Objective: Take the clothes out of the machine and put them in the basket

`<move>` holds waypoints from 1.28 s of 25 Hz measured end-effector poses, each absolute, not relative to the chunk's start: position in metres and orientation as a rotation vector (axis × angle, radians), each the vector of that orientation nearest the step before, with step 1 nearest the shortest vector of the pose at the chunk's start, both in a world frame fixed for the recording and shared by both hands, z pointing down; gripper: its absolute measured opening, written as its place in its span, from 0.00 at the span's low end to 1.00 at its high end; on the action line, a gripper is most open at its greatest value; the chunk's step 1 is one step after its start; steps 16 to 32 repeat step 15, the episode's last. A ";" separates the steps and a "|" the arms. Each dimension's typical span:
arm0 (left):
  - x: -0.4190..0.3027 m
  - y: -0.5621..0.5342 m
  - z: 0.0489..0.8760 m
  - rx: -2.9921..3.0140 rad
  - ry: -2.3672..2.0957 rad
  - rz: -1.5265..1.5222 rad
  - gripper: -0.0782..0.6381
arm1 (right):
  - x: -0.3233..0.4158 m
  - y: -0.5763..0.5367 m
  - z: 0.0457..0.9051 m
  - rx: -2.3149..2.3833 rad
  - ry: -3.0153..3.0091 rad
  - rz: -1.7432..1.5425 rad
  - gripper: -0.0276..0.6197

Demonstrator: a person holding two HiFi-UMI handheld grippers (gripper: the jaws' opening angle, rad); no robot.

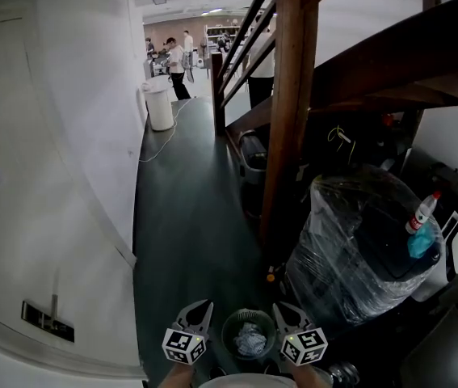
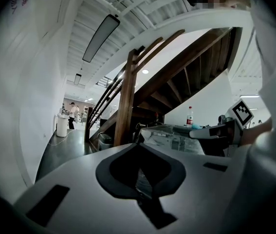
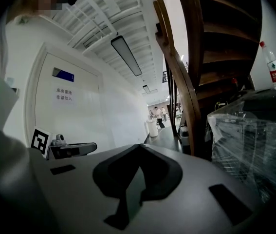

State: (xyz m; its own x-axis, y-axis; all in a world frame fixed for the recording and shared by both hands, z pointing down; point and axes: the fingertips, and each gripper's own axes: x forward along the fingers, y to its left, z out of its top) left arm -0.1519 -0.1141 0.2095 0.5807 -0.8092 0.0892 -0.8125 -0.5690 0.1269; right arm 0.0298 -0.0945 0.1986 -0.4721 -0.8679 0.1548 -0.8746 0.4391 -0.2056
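Hanging low with tips together and empty, the left gripper [image 1: 199, 309] and right gripper [image 1: 283, 309] flank a small bin [image 1: 227, 334] holding a white crumpled thing [image 1: 250, 339]. Neither machine nor clothes can be made out, so the jaws are best kept together until cloth is within reach.

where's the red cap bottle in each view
Head view: the bottle stands at far right, on the plastic-wrapped load.
Left gripper view: small, right of centre, above the wrapped load.
Right gripper view: at the upper right edge.
Shared landmark: the wooden stair post, left of the bottle in every view.
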 end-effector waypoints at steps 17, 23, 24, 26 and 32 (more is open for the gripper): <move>-0.198 -0.113 0.172 2.696 -1.395 -0.076 0.14 | -0.009 -0.097 0.171 1.665 -2.655 0.296 0.05; -0.198 -0.113 0.172 2.696 -1.395 -0.076 0.14 | -0.009 -0.097 0.171 1.665 -2.655 0.296 0.05; -0.198 -0.113 0.172 2.696 -1.395 -0.076 0.14 | -0.009 -0.097 0.171 1.665 -2.655 0.296 0.05; -0.198 -0.113 0.172 2.696 -1.395 -0.076 0.14 | -0.009 -0.097 0.171 1.665 -2.655 0.296 0.05; -0.198 -0.113 0.172 2.696 -1.395 -0.076 0.14 | -0.009 -0.097 0.171 1.665 -2.655 0.296 0.05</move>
